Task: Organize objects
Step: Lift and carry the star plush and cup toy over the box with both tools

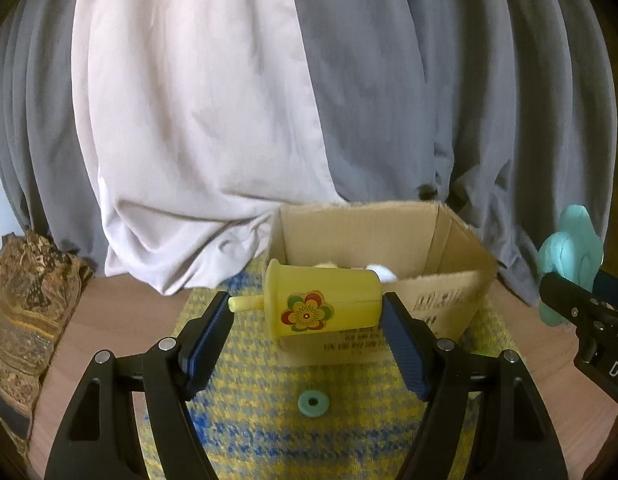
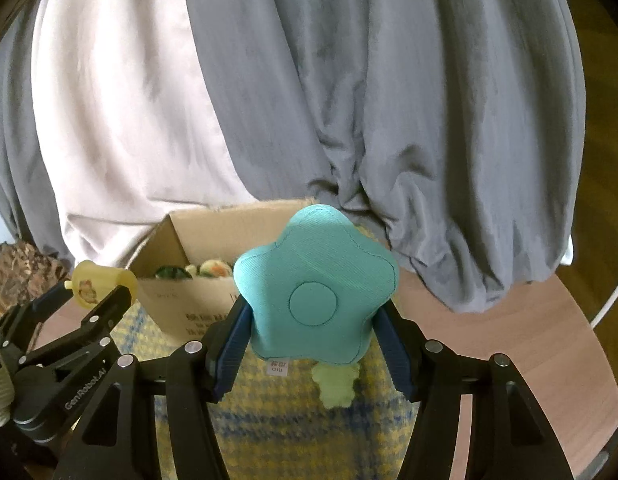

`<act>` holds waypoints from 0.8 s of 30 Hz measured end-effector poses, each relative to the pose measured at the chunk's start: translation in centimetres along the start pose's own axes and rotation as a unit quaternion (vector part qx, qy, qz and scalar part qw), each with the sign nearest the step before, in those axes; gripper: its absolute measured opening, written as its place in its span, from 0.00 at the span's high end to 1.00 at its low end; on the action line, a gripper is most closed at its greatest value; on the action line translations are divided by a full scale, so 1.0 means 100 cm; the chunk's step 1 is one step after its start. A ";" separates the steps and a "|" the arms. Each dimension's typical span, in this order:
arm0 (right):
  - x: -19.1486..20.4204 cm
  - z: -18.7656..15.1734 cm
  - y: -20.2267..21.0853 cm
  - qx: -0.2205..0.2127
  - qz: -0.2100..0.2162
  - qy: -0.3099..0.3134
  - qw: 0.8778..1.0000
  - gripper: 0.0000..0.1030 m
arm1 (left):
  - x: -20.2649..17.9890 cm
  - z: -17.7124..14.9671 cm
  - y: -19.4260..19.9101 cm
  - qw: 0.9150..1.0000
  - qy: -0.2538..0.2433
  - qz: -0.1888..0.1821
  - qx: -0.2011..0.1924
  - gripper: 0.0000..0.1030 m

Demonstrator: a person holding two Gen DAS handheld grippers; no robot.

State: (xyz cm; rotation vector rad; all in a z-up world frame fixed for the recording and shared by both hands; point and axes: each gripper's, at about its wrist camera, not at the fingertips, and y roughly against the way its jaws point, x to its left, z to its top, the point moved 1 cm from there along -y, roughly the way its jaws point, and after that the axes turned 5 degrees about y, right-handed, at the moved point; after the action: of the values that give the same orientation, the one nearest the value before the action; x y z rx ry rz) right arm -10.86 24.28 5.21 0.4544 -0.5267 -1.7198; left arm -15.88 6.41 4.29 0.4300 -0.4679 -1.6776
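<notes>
Toys are what you have in both grippers, raised in front of the cardboard box (image 1: 441, 292) on the yellow-and-blue checked mat (image 1: 261, 412). Your left gripper (image 1: 309, 312) is clamped end to end on a yellow plastic toy (image 1: 325, 300) with a flower sticker, lying sideways; its thin peg meets the left pad and its flat end meets the right one. That toy covers part of the box's near wall, so from the left wrist view you only catch a pale yellow scrap and a white rounded shape (image 1: 383, 272) inside, too little to name. Your right gripper (image 2: 313, 332) is clenched on a teal star-shaped cushion (image 2: 315, 292), its lower sides pinched between the blue pads; a small white tag hangs from its bottom edge. The cushion hides the right half of the box (image 2: 197, 240) in the right wrist view, and the few green and orange things (image 2: 197, 270) visible inside are blurred. Just below the cushion, a pale green fuzzy piece (image 2: 337, 386) lies on the mat, partly covered. A small teal ring (image 1: 313, 402) lies flat on the mat between your left fingers, well clear of the box. Grey and pale drapes (image 1: 237, 100) fill the background, and a patterned brown cloth (image 1: 25, 312) is cut off at the left edge.
</notes>
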 end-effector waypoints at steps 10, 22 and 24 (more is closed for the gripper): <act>0.003 0.035 -0.002 -0.022 0.003 0.001 1.000 0.41 | -0.002 0.035 -0.005 1.000 -0.001 -0.001 -0.020 0.28; 0.008 0.062 -0.035 -0.007 0.011 0.000 1.000 0.41 | -0.005 0.060 -0.040 1.000 0.000 -0.003 -0.007 0.28; 0.010 0.065 -0.041 -0.002 0.012 0.000 1.000 0.41 | -0.004 0.063 -0.046 1.000 0.002 -0.007 -0.002 0.28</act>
State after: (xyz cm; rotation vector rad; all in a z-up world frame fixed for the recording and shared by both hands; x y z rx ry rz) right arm -18.03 24.73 8.17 0.4444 -0.5264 -1.6970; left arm -23.00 7.84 7.17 0.4346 -0.4586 -1.6911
